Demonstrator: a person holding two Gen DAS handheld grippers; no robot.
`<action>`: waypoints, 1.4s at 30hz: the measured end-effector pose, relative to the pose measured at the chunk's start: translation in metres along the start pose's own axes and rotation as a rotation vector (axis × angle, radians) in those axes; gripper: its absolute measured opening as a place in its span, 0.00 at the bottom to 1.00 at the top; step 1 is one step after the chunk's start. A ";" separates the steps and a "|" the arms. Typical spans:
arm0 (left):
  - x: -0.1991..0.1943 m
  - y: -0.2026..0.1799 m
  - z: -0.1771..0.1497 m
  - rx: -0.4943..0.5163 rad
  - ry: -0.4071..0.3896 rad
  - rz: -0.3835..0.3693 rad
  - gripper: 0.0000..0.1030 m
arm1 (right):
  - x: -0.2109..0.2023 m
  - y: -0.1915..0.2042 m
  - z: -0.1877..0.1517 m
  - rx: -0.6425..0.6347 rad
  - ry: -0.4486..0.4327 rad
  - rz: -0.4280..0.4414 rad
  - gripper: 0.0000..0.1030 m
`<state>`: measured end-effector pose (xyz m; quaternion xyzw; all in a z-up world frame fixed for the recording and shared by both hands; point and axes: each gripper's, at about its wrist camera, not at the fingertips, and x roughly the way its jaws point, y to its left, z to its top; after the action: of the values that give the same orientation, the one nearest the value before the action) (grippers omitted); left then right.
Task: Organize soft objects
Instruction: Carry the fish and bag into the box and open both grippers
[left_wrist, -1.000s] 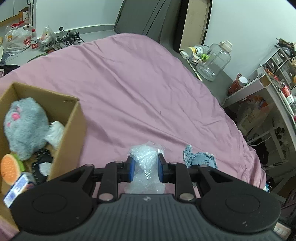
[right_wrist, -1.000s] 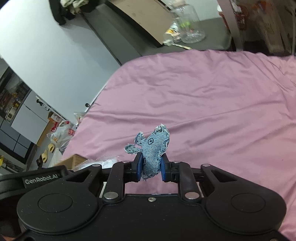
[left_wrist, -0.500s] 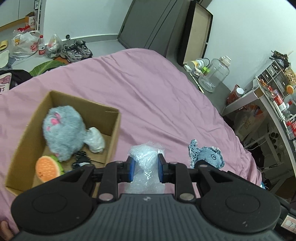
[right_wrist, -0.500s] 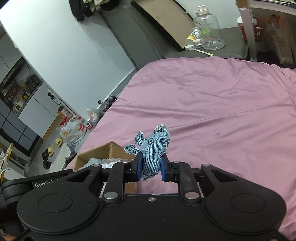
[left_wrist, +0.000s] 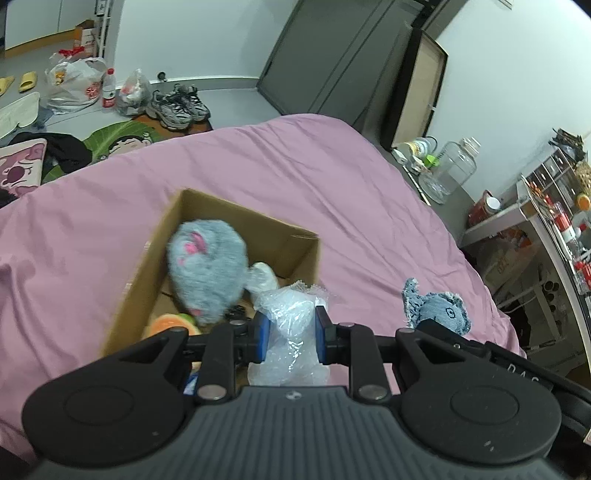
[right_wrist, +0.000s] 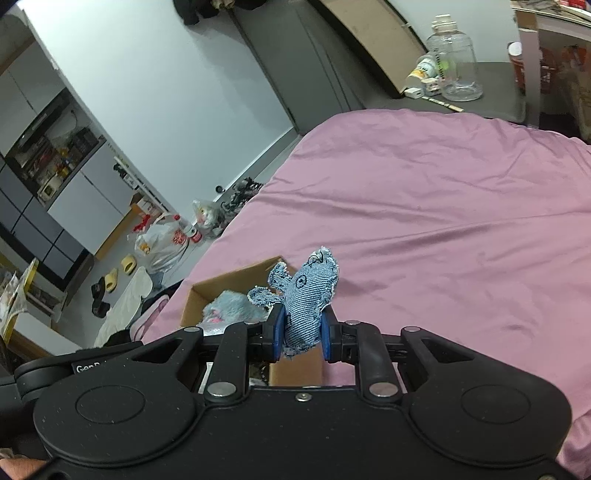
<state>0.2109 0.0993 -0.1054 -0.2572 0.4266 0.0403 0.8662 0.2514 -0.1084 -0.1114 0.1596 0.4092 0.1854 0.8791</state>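
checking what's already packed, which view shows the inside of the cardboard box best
The left wrist view. It looks down into the cardboard box, showing the grey plush, a white bundle and an orange toy. The right wrist view shows only a corner of the box with a bit of the plush, the rest behind the tool.

One box (left_wrist: 295, 243), perhaps six soft objects (left_wrist: 207, 266).

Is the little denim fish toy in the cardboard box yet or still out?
Out: the blue denim fish toy is clamped in the right tongs.
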 end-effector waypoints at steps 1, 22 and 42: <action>-0.001 0.004 0.001 -0.005 0.000 0.004 0.22 | 0.002 0.003 0.000 -0.004 0.002 0.002 0.19; -0.001 0.069 0.011 -0.098 -0.002 0.024 0.22 | 0.023 0.062 -0.030 -0.097 0.101 0.032 0.20; 0.012 0.080 0.022 -0.109 0.026 -0.017 0.23 | 0.022 0.036 -0.037 -0.020 0.133 -0.034 0.41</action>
<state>0.2114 0.1773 -0.1364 -0.3079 0.4328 0.0526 0.8456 0.2282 -0.0618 -0.1333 0.1313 0.4676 0.1847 0.8544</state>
